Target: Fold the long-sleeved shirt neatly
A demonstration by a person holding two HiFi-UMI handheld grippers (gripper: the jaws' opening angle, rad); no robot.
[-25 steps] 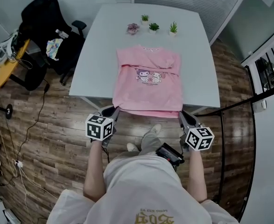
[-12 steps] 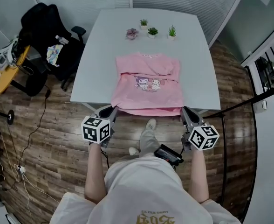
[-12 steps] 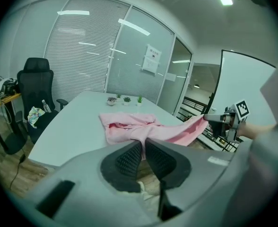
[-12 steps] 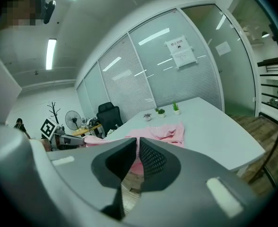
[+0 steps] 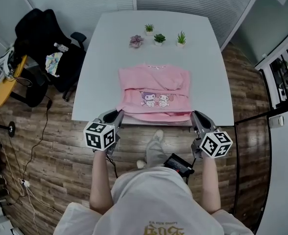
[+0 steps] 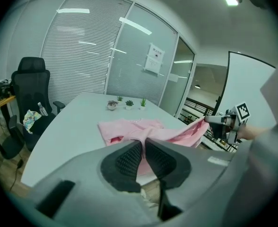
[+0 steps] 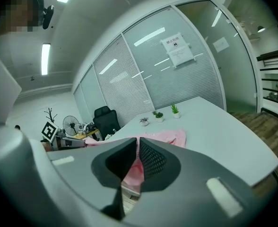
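The pink long-sleeved shirt [image 5: 154, 89] lies face up on the white table [image 5: 100, 67], its sleeves folded across the chest above a cartoon print. Its bottom hem is lifted off the near table edge and stretched between both grippers. My left gripper [image 5: 116, 116] is shut on the hem's left corner, with pink cloth [image 6: 129, 126] pinched between its pads [image 6: 143, 148]. At the hem's right corner, my right gripper [image 5: 197, 117] is likewise shut on the shirt [image 7: 162, 137], which runs out from its pads [image 7: 138, 156]. The right gripper [image 6: 221, 122] also shows in the left gripper view.
Three small potted plants [image 5: 158, 38] stand in a row at the table's far end. A black office chair [image 5: 41, 38] with a bottle and cloth sits left of the table, and a yellow table [image 5: 2, 77] is further left. Cables lie on the wooden floor [image 5: 60, 151].
Both grippers have risen and moved toward the table, carrying the hem with them. The part of the shirt that hung over the near edge now sits up at table level.
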